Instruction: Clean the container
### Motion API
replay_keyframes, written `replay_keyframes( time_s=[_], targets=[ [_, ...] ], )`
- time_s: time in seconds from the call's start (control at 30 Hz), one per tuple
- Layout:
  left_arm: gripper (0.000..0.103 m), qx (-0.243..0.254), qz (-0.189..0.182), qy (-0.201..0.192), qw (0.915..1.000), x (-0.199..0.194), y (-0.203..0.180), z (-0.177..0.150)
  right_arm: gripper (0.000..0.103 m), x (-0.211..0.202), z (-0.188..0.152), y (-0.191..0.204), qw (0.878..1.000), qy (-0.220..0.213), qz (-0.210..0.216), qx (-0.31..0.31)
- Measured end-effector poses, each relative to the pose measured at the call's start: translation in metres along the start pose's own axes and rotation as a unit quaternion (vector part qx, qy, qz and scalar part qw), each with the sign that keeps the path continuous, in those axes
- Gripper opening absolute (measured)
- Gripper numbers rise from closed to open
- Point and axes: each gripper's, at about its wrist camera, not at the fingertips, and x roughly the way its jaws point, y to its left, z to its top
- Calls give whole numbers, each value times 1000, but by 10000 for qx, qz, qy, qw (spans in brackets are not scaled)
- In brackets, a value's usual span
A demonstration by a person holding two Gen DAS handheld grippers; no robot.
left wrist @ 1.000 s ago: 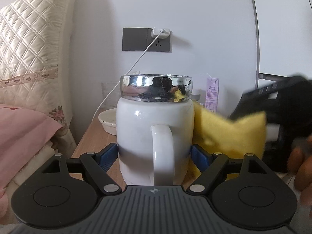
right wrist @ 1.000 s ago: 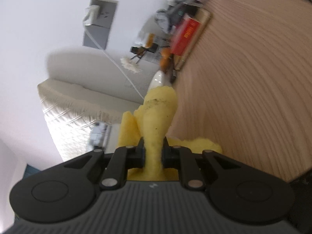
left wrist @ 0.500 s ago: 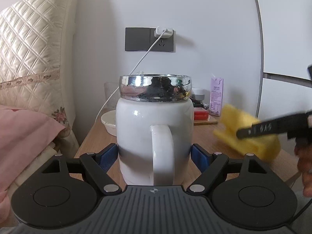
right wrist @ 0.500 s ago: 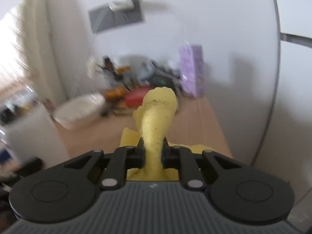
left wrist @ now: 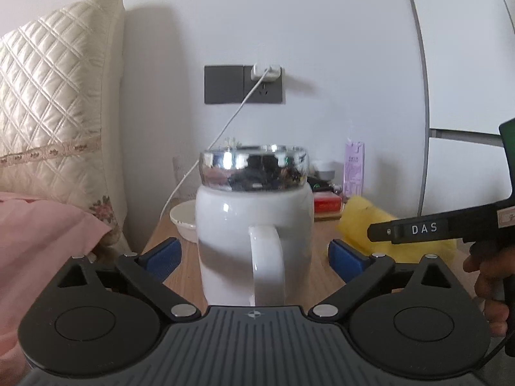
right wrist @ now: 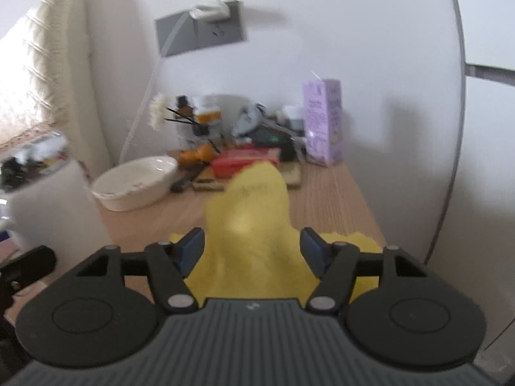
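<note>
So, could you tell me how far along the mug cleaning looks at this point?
Near the end, it seems. Done: the white mug stands upright on the wooden table. In hand: the left gripper is opening, its pads clear of the mug; the right gripper is opening around the yellow sponge. Left: draw both grippers away. Whether the mug is clean cannot be seen.

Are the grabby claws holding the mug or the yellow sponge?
Neither: left gripper opening, pads clear of the mug; right gripper opening around the sponge.
</note>
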Motion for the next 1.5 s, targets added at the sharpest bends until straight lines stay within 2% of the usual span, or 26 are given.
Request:
replay_keyframes(
  time_s=[0.1, 0.17, 0.2, 0.3, 0.47, 0.57, 0.6, 0.7, 0.77, 0.87, 1.0, 1.17, 1.2, 1.23, 1.3, 1.37, 1.5],
  targets=[
    [100, -74, -58, 36, 9999, -19, 6, 5, 72, -15, 7, 4, 9999, -97, -3, 108],
    [100, -173, -165, 101, 9997, -6, -30, 33, 72, -29, 11, 6, 9997, -159, -9, 185],
    [100, -242, -221, 166, 9993, -3, -36, 39, 73, -36, 13, 8, 9996, -207, -26, 186],
    [100, -276, -213, 204, 9992, -17, -21, 32, 73, -56, 17, 15, 9995, -260, -57, 193],
    [102, -39, -17, 216, 9998, -87, 37, 13, 74, -85, 20, 22, 9990, -243, -59, 383],
    [102, -108, 161, 339, 9992, -123, 76, -6, 74, -103, 19, 26, 9987, -206, -67, 468],
    [102, -135, 210, 396, 9989, -119, 65, -1, 74, -108, 19, 27, 9986, -201, -70, 488],
    [102, -210, 337, 531, 9978, -74, -36, 61, 75, -125, 17, 32, 9983, -163, -45, 556],
    [102, -229, 415, 569, 9973, -65, -71, 86, 78, -135, 14, 37, 9986, -128, -24, 517],
    [102, -256, 469, 640, 9965, -95, -63, 72, 86, -150, 12, 43, 9985, -125, -13, 524],
    [103, -188, 542, 702, 9959, -106, -26, 57, 91, -167, 12, 50, 9989, -219, -192, 376],
    [103, -153, 792, 735, 9940, -144, 39, 16, 100, -182, 11, 51, 9988, -196, -269, 356],
    [103, -135, 775, 735, 9942, -143, 33, 20, 103, -184, 11, 50, 9988, -183, -258, 367],
    [103, -130, 745, 749, 9943, -129, 3, 37, 103, -186, 11, 50, 9988, -189, -274, 346],
    [103, -172, 689, 763, 9946, -130, 5, 37, 103, -189, 10, 51, 9988, -172, -340, 301],
    [103, -165, 658, 756, 9948, -115, -30, 58, 103, -190, 8, 52, 9988, -118, -371, 309],
    [103, -198, 638, 778, 9947, -134, -15, 53, 103, -189, 6, 53, 9985, -30, -466, 271]
  ],
)
